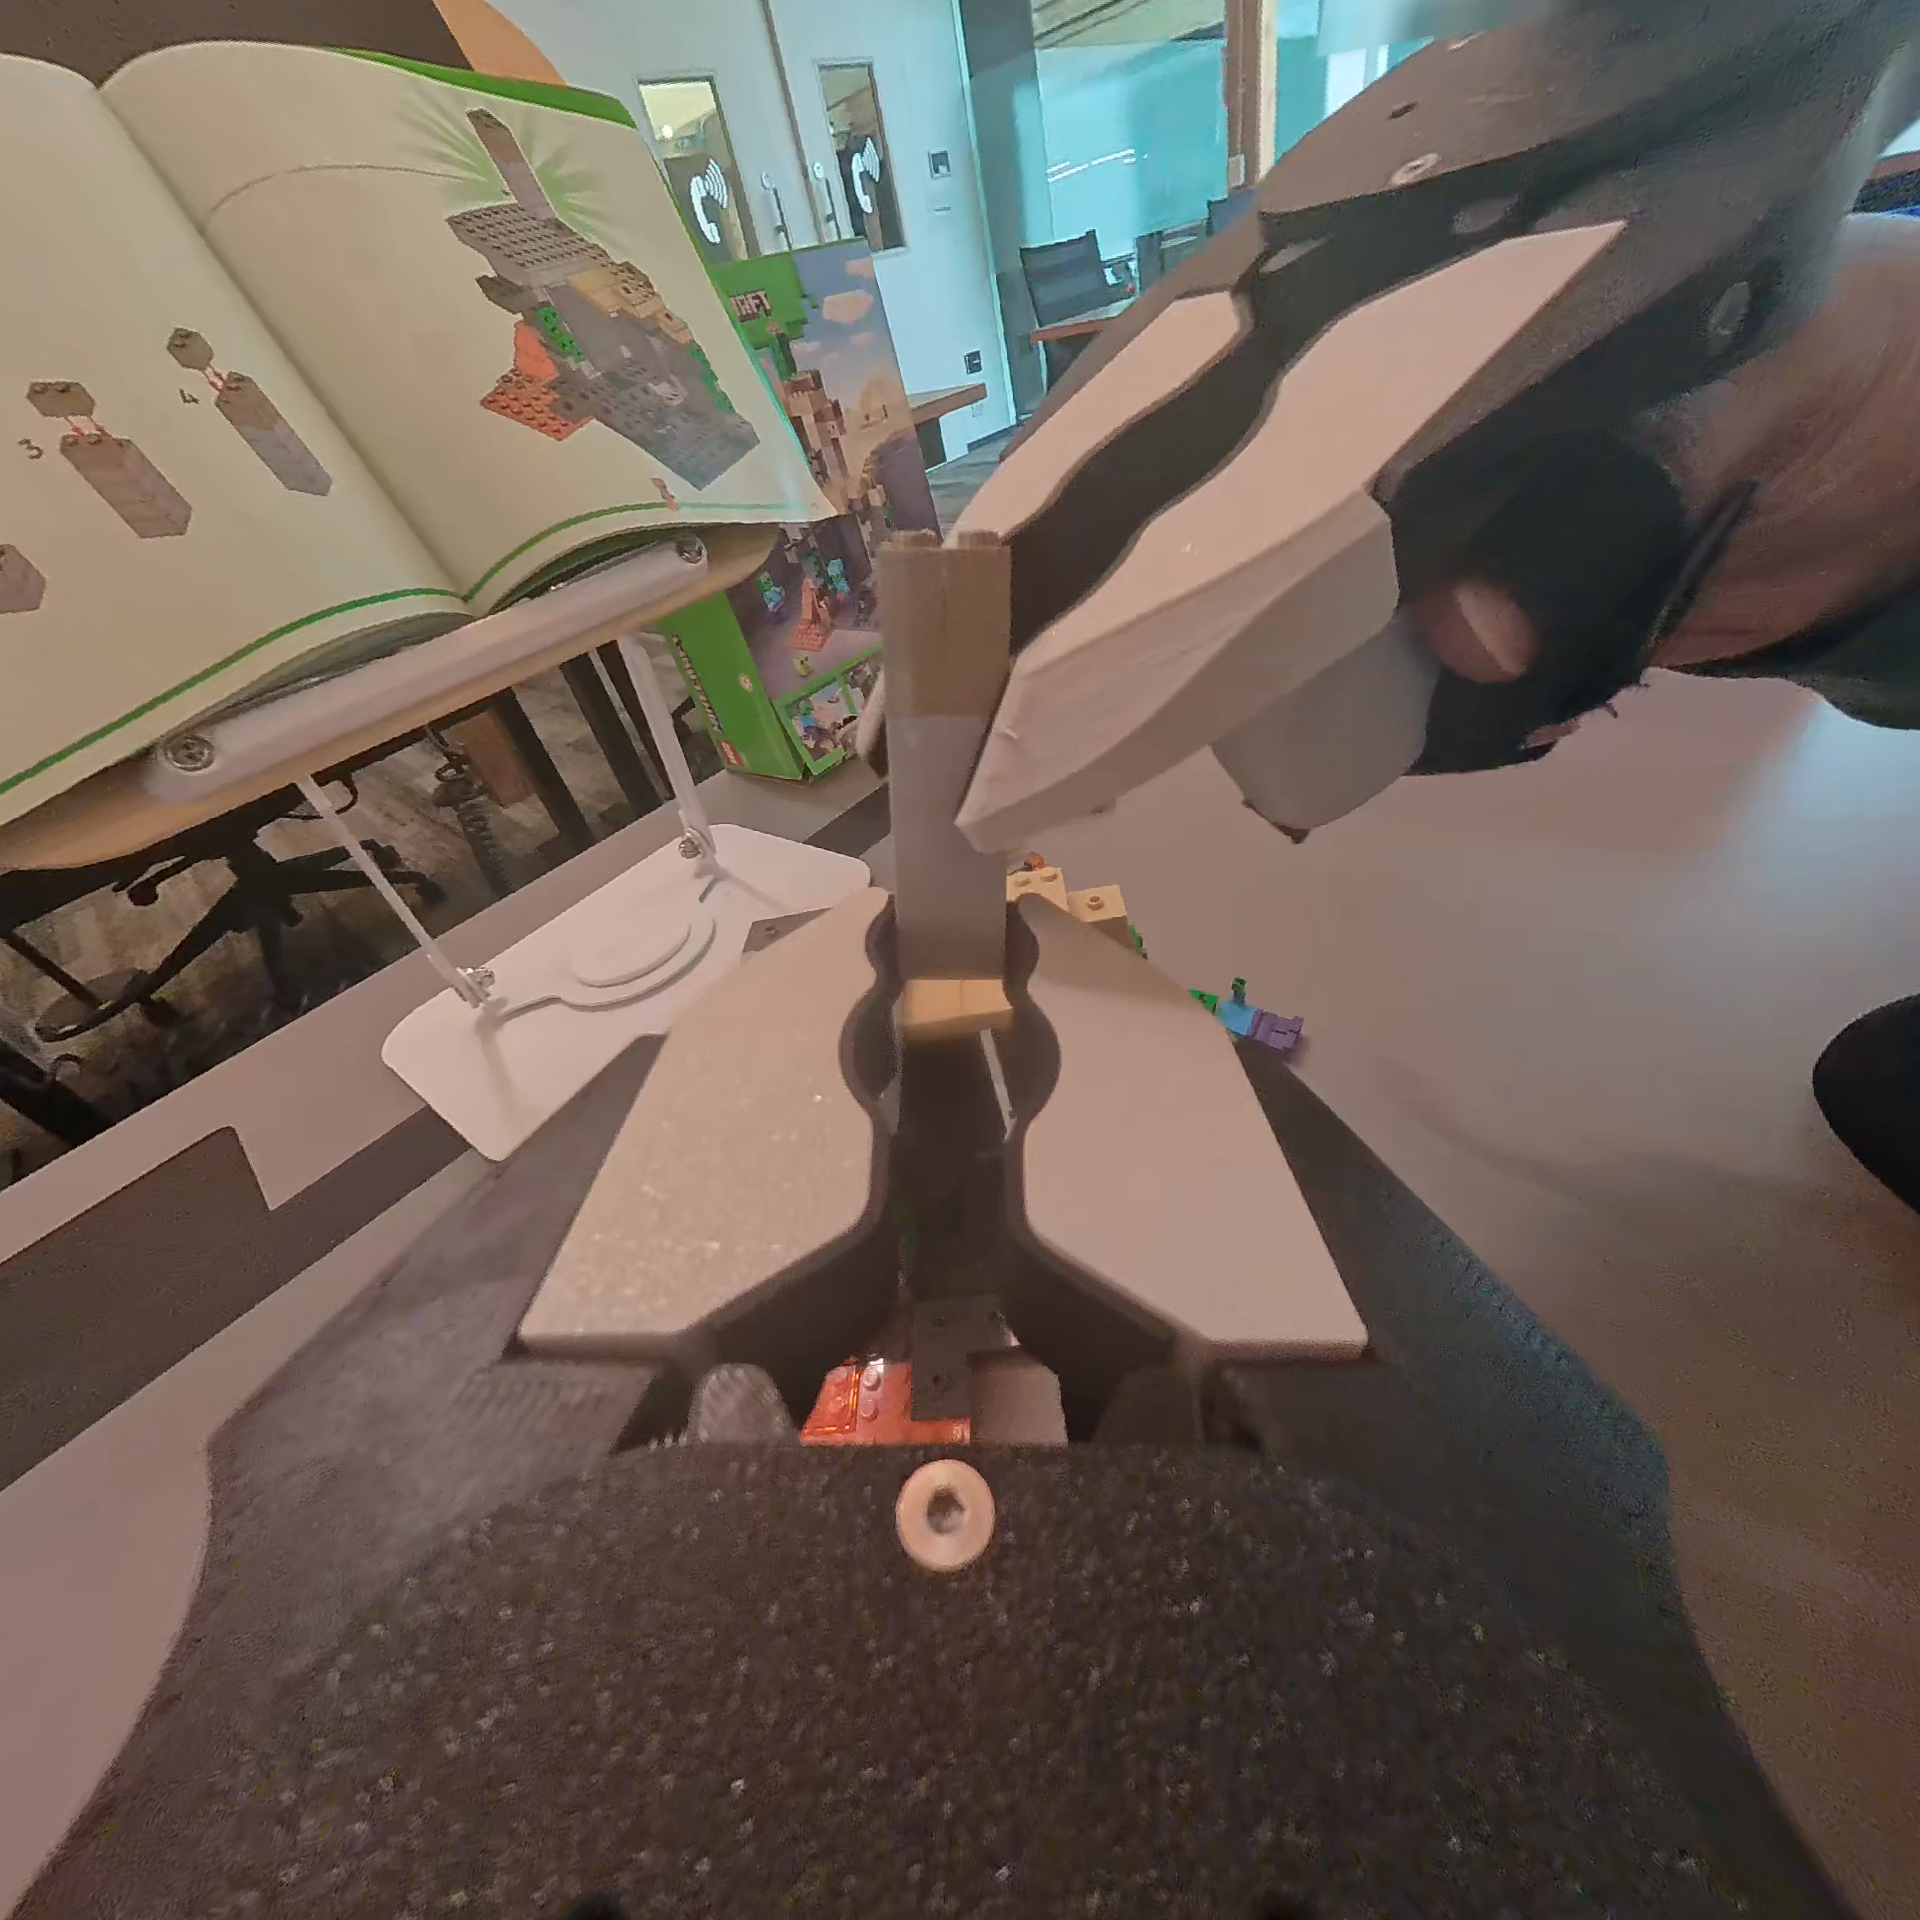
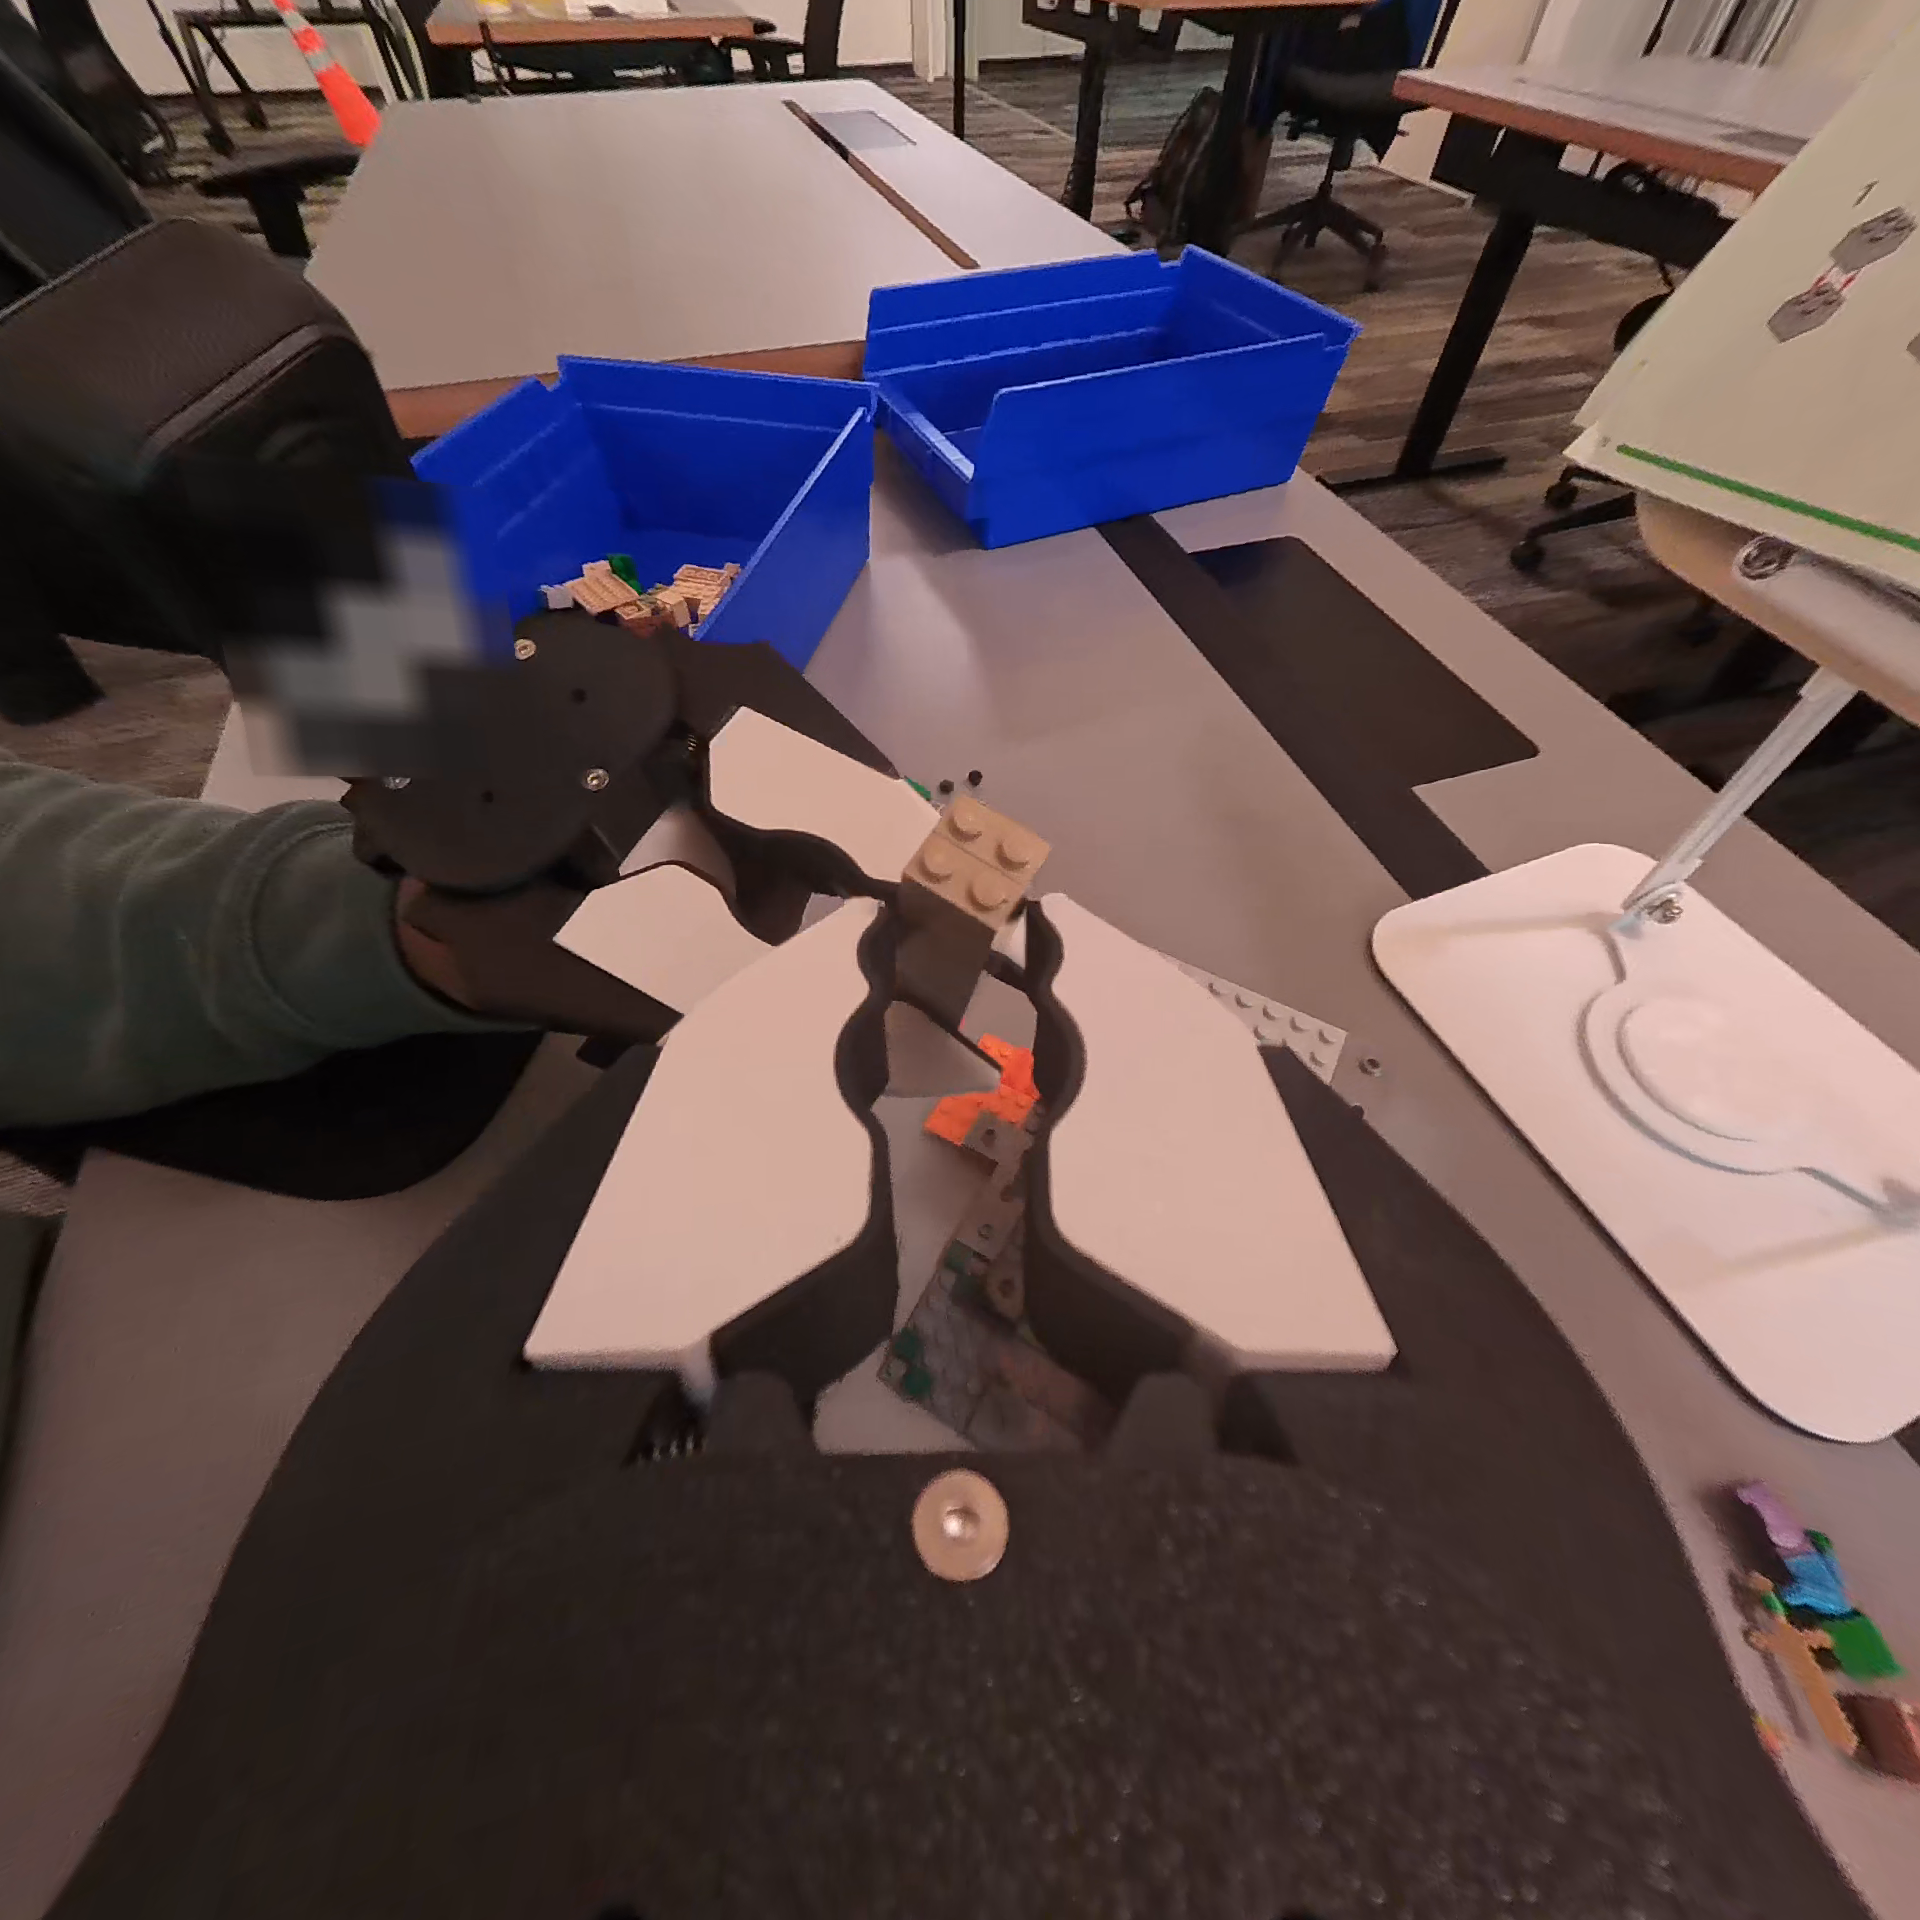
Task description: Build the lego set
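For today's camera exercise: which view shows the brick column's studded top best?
The right wrist view: it looks down on the brick column, so all four studs on its tan top show. The left wrist view sees the column side-on, showing its tan-over-grey length above the left gripper, the studs only in profile.

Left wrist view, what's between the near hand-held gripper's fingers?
An upright brick column, tan base, grey middle, gripped at its base; left wrist view shows it.

both grippers (image 1: 951,966) (image 2: 951,925) have speckled black bodies, pale grey wavy-edged fingers (image 1: 727,1132) with black inner pads, and a silver screw (image 1: 943,1514) (centre of the body); the person wears a dark green sleeve (image 2: 156,935) and black gloves (image 1: 1538,582)
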### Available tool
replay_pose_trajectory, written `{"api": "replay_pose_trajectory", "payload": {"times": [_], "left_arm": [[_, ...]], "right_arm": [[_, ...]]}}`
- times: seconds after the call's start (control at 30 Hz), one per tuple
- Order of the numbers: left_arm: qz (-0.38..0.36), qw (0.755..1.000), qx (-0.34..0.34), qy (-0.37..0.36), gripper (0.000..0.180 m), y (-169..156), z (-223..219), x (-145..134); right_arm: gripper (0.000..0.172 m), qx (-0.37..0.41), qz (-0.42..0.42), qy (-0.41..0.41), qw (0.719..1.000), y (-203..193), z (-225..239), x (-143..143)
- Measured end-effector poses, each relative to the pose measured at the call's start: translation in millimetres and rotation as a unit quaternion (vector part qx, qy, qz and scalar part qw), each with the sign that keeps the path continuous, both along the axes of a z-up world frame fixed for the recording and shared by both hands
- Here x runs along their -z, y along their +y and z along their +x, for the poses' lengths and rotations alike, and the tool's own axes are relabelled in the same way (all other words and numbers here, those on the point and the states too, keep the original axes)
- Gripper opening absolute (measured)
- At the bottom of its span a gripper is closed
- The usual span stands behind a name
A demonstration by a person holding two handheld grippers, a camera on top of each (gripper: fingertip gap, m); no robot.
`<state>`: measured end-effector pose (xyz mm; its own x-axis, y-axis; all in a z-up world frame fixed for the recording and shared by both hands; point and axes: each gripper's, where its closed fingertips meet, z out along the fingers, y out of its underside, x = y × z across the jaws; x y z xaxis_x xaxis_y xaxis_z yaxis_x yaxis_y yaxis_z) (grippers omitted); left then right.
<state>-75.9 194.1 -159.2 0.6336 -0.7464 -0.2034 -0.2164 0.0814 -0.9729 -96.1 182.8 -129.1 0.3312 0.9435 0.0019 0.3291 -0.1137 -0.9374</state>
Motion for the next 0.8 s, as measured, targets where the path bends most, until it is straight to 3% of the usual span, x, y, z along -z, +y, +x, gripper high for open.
{"api": "replay_pose_trajectory", "payload": {"times": [0.17,0.33,0.53,0.7,0.8], "left_arm": [[-0.009,1.0,0.02,-0.016,0.017,-3,4,-1],[-0.013,0.998,0.057,-0.028,0.018,-11,11,-2],[-0.015,0.996,0.079,-0.027,0.017,-14,18,-1],[-0.022,0.997,0.069,-0.03,0.02,-8,17,2],[-0.032,0.998,0.045,-0.027,0.038,1,8,6]], "right_arm": [[0.03,-0.037,0.025,-0.007,0.999,1,0,-1],[0.031,-0.142,0.092,-0.021,0.985,-10,4,-4],[0.023,-0.231,0.092,-0.041,0.968,-18,10,-5],[0.021,-0.244,0.074,-0.015,0.967,-14,11,-2],[0.021,-0.224,0.074,0.009,0.972,0,14,-7]]}}
